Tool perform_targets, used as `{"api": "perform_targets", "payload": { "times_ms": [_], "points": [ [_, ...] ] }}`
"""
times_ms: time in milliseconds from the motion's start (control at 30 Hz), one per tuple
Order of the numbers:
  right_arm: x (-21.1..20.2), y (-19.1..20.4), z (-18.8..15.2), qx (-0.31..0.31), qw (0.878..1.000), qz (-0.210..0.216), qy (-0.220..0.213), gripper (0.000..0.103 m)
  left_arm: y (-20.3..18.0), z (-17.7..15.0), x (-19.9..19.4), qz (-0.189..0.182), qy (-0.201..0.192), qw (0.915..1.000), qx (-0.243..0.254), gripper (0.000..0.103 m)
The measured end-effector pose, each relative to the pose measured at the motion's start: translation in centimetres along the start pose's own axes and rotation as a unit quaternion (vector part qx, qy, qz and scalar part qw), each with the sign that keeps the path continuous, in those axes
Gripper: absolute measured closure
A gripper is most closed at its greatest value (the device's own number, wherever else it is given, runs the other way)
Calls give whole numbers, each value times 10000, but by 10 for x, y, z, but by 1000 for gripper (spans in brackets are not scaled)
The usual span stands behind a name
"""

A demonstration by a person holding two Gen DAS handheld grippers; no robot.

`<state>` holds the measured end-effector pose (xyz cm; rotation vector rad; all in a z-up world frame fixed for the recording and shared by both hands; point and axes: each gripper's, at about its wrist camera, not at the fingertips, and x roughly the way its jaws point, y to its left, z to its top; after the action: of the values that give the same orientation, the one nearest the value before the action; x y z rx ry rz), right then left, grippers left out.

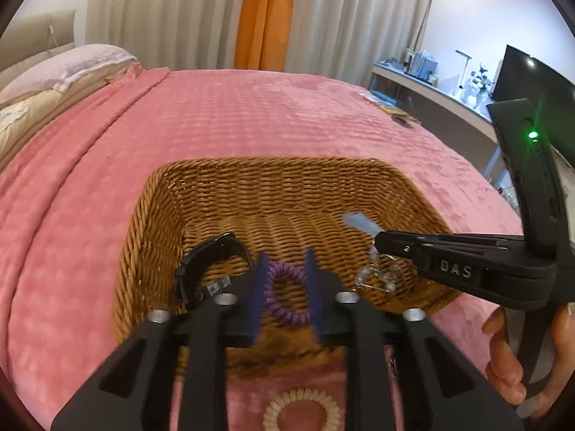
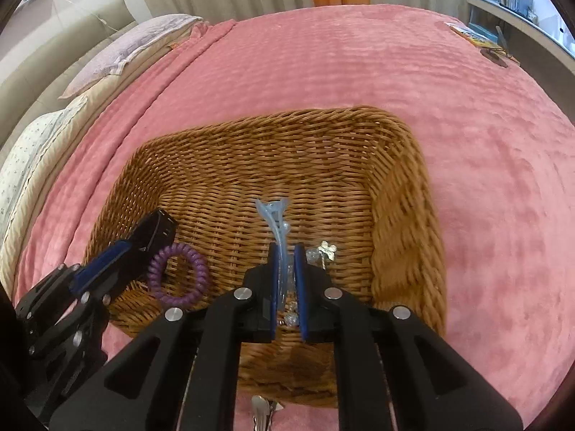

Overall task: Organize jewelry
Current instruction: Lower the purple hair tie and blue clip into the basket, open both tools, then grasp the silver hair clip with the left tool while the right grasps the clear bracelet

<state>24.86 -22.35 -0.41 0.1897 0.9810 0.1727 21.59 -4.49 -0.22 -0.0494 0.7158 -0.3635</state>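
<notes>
Presently a light, slippery blue hair clip is pinched at its rear end by the right gripper over the wicker basket. A soft, springy purple coil hair tie sits between the left gripper fingers, seemingly unsqueezed, inside the basket.

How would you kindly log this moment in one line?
left gripper: open around purple hair tie | right gripper: holding blue clip | both over basket
</notes>
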Motion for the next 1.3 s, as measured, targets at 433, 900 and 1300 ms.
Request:
{"api": "perform_targets", "payload": {
  "times_ms": [433,900,1300],
  "points": [
    [-103,10,-52,-390,9947,378,-878,56,-4,-25,-112,-505,-791,9955,164,49],
    [-119,-6,-146,-456,9930,181,-1073,46,30,-89,-133,-314,-583,9975,-242,39],
    [-72,-22,-174,-192,9985,-96,-513,70,55,-121,-71,66,685,9976,-31,39]
  ]
}}
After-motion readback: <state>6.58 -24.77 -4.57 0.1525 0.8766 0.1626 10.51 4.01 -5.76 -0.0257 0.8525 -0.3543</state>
